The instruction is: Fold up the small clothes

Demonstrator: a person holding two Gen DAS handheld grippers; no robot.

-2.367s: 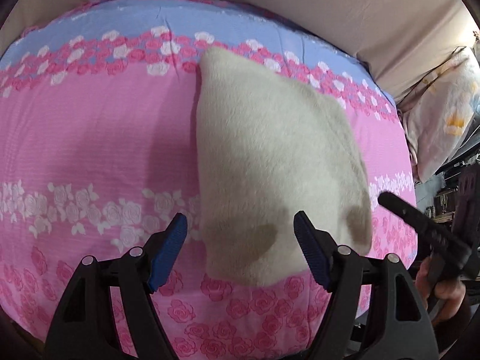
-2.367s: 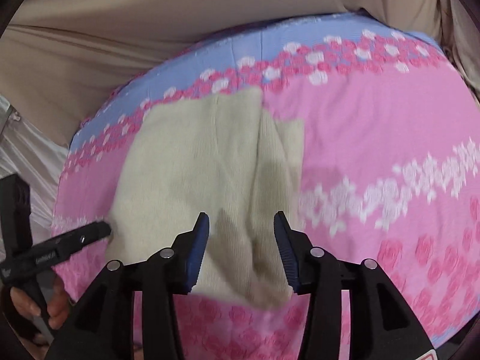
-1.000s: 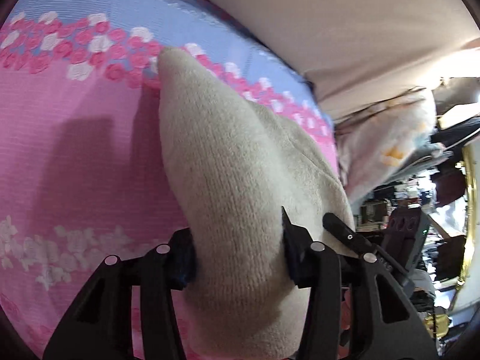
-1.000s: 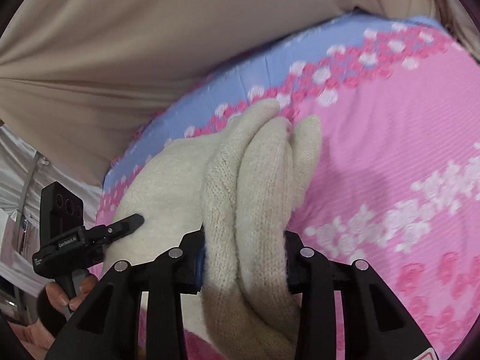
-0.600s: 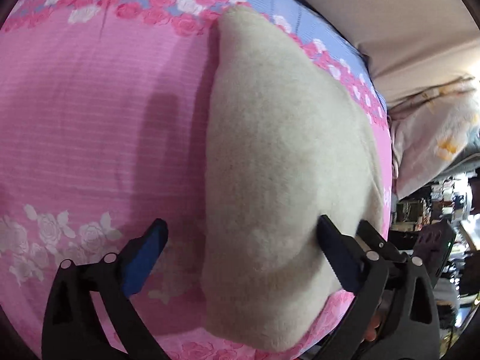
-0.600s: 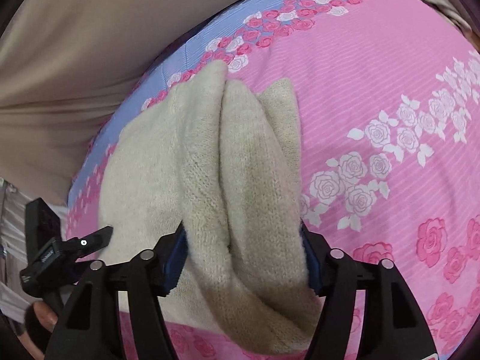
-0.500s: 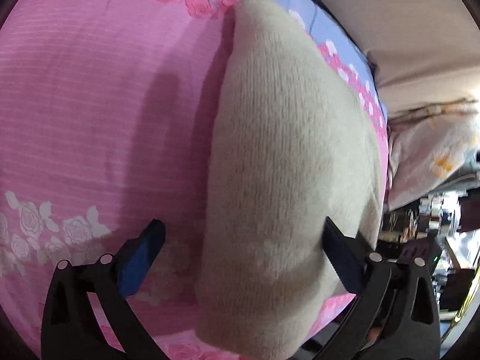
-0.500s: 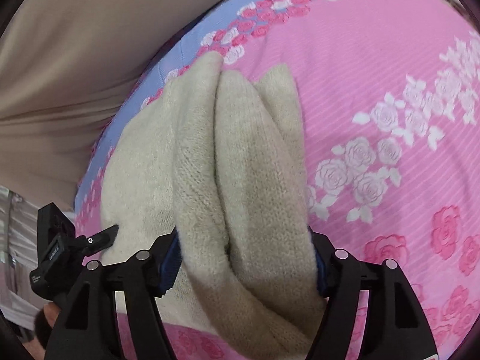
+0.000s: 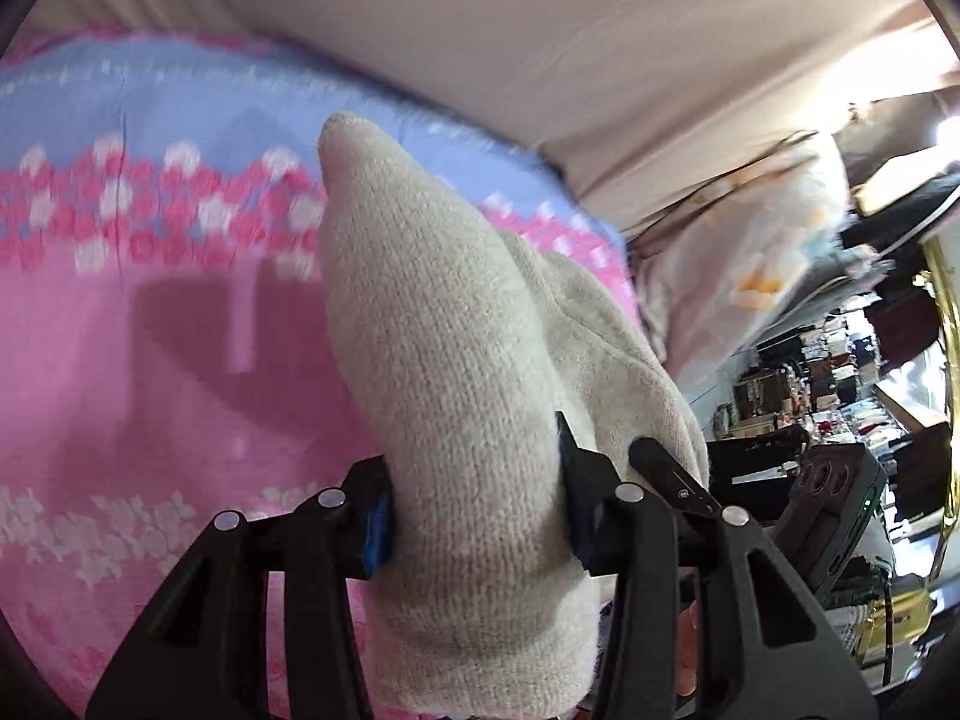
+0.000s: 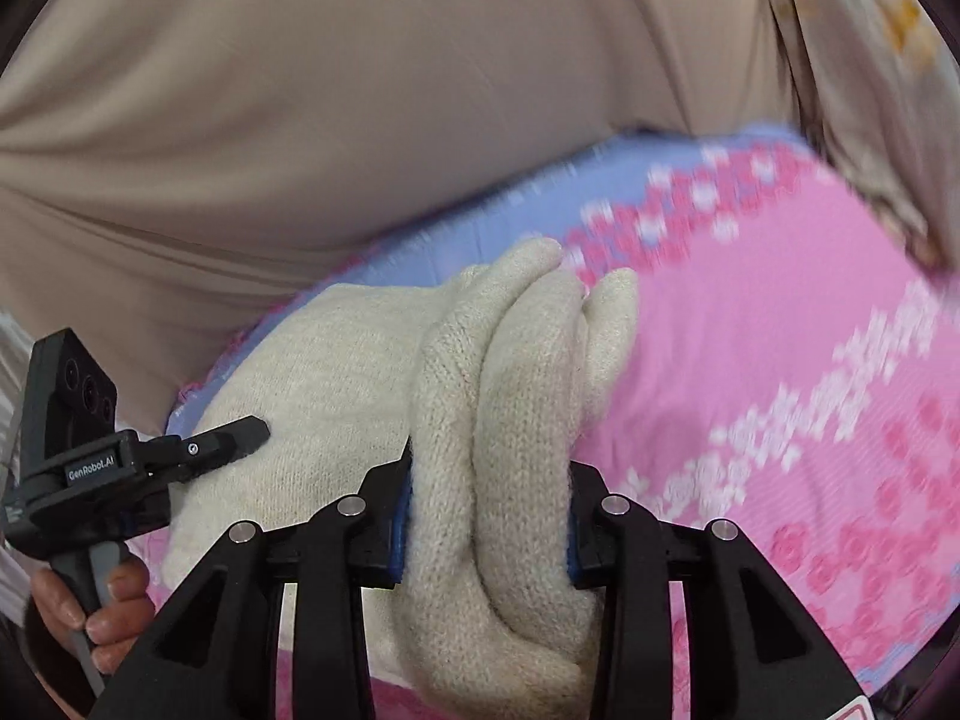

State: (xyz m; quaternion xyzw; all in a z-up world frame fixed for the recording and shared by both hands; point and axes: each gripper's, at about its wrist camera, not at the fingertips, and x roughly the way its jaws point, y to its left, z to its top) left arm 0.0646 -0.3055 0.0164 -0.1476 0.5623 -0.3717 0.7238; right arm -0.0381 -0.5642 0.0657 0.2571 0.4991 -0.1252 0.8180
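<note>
The bed, under a pink rose-print sheet with a blue band at its far edge, carries the work. Beyond it hangs a beige curtain, with a pale printed pillow to one side.

The cream knit garment runs away from both sets of jaws toward the blue band, so its long axis lies along the fingers. Its far end tapers to a rounded tip that points at the curtain and seems to rest on the sheet. The near end is bunched and raised.

The left gripper has its jaws clamped on 1 thick roll of knit, which fills the gap between them. The right gripper likewise pinches about 3 stacked folds between its jaws. Gripping both near corners at once probably lets the person carry that edge forward evenly, for another fold toward the far end.
</note>
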